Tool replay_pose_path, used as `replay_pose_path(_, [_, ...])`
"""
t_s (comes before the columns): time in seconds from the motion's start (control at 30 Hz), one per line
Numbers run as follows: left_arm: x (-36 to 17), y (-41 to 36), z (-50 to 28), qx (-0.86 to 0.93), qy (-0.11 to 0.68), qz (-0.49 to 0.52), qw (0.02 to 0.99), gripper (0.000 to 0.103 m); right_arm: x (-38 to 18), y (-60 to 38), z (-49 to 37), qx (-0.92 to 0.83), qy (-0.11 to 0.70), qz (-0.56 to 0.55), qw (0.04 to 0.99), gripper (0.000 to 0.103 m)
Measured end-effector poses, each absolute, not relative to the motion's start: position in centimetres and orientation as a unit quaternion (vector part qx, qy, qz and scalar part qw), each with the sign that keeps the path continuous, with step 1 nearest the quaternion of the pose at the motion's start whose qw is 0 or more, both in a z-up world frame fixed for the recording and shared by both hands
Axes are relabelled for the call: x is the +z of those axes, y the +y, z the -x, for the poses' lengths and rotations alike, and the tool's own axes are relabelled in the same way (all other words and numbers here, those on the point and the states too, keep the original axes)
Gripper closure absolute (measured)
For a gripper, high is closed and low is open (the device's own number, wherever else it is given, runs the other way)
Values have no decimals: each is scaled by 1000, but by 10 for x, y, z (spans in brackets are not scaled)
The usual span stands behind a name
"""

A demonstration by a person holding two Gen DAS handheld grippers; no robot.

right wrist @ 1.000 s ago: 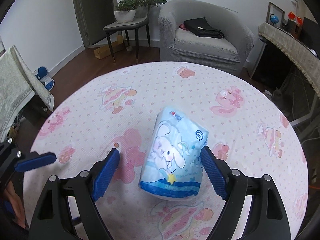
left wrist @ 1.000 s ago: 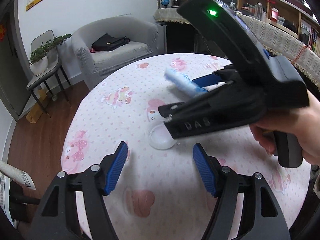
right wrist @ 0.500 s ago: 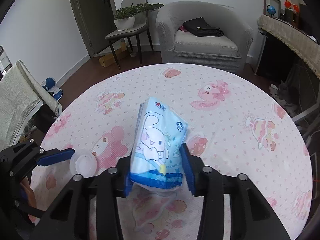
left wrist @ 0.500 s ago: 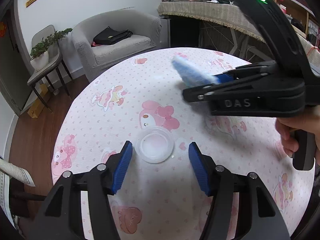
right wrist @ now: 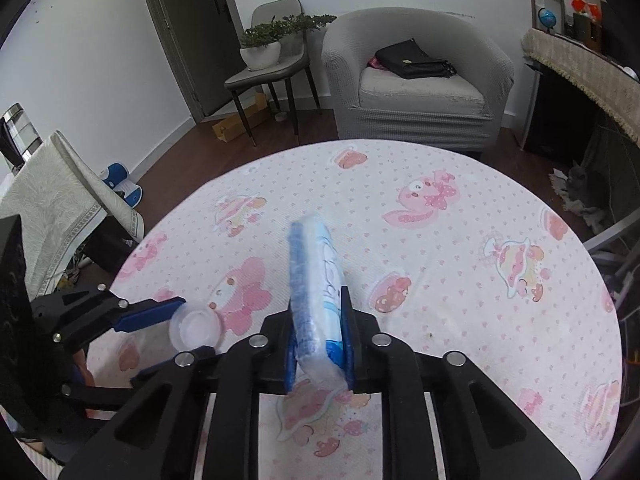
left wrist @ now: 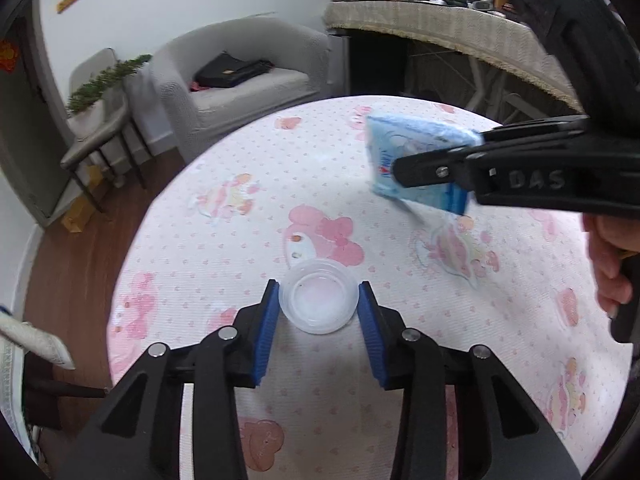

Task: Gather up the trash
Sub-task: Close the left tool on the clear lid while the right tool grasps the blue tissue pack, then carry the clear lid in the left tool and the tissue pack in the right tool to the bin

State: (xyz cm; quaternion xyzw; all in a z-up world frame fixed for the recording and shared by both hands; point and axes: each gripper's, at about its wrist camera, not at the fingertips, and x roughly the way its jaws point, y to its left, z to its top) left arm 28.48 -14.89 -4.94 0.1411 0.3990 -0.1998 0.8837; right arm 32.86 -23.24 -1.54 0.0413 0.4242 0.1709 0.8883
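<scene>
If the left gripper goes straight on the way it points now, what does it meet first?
The left gripper has just been closing and its pads now press a clear lid. Beyond the lid, probably the tablecloth, since it points downward; depth is unclear.

Grey armchair (right wrist: 418,80) with black bag (right wrist: 414,64)

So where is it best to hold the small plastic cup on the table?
Grip the plastic cup across its round rim, coming down from above. It stands upright and low, so the left gripper pads meet opposite sides of the wall, as now.
</scene>
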Motion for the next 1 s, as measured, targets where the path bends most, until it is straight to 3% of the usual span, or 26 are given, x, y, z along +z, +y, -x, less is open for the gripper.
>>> replay_pose_path(1.0, [5, -46, -150, -100, 363, -69, 924, 61, 37, -145, -254, 285, 386, -39, 876, 91])
